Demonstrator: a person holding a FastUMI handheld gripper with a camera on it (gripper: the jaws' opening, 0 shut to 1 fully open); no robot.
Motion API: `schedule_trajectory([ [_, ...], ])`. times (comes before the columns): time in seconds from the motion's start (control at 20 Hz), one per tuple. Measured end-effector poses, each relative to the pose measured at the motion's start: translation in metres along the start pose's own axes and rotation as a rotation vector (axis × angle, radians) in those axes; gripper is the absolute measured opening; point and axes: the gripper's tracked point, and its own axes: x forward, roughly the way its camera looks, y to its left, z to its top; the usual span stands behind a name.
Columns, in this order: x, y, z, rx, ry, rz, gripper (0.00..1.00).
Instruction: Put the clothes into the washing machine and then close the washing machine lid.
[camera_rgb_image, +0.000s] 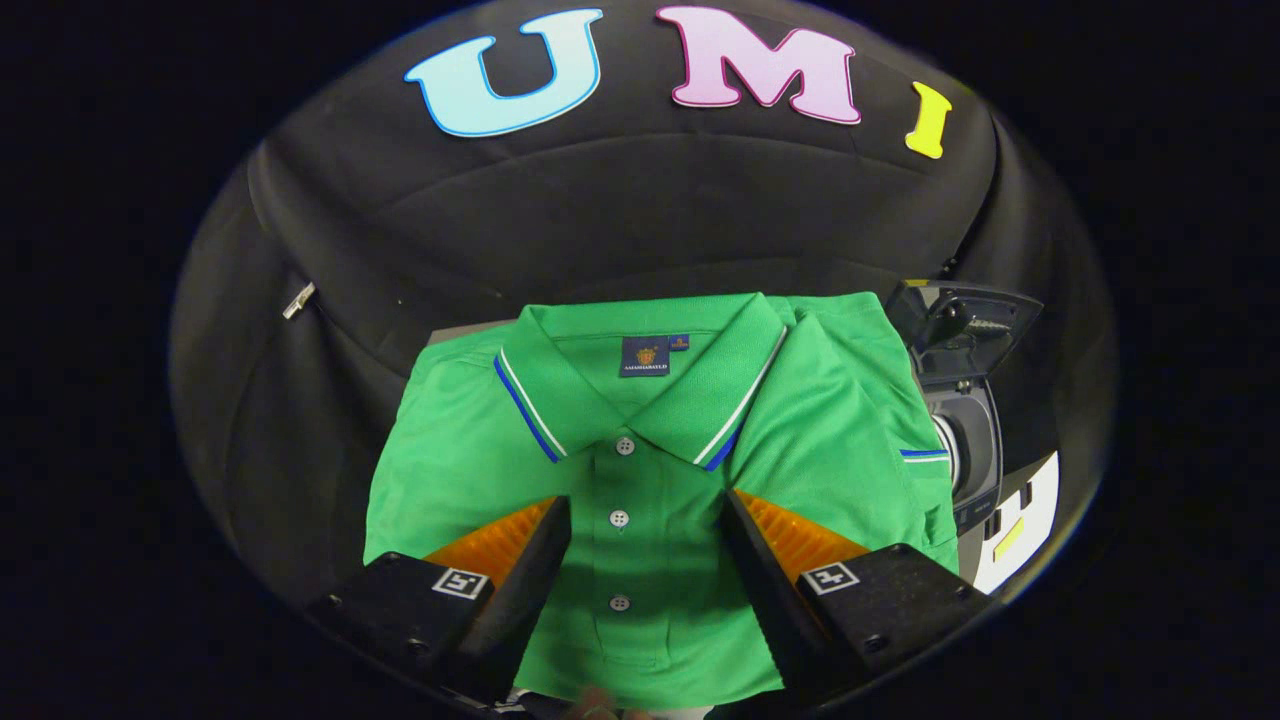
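So the gripper sits right over a folded green polo shirt, fingers spread wide apart with nothing pinched between them. The shirt's button placket runs straight up the gap between the two fingers, toward 12 o'clock, ending at the collar (white and blue striping along its edges, dark label inside the neck). Can't tell whether the fingertips actually touch the fabric or just hang above it. The washing machine is off at about 3 o'clock from the shirt, just beside its right sleeve, with its lid standing up open and the drum opening showing below it.
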Motion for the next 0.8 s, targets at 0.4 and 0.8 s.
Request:
schedule_trajectory([
  [0.4,0.004,-0.01,-0.005,-0.076,0.148,-0.077,0.86],
  [0.8,0.004,-0.024,-0.001,-0.016,0.12,-0.088,0.28],
])
